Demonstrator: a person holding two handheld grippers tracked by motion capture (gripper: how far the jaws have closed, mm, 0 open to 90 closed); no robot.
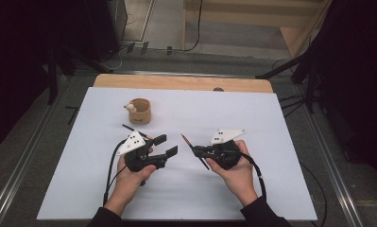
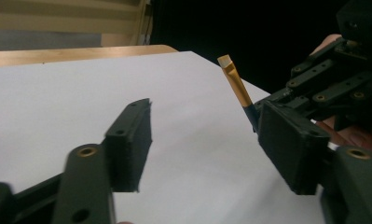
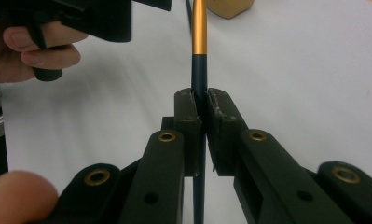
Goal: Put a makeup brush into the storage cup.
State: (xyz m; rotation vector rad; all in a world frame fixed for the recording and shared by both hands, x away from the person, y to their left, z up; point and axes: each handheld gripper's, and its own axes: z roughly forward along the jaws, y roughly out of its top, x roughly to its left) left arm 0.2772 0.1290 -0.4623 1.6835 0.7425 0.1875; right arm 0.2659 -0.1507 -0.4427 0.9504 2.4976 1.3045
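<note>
High view: on the white table sheet (image 1: 271, 142) the right gripper (image 1: 197, 152) pinches a paintbrush (image 1: 192, 150) by its dark handle, bristle end slanting up toward the far side, while the left gripper (image 1: 166, 145) stands just beside it with jaws apart and nothing between them; a wooden cup (image 1: 140, 110) sits farther back, and a second dark brush (image 1: 135, 131) lies near it. Left gripper view: its own jaws are spread over bare sheet, and the paintbrush (image 2: 237, 86) rises tilted from the right gripper (image 2: 267, 109) beyond. Right gripper view: both pads (image 3: 188, 112) are pressed against the paintbrush (image 3: 198, 46), its gold ferrule above them.
</note>
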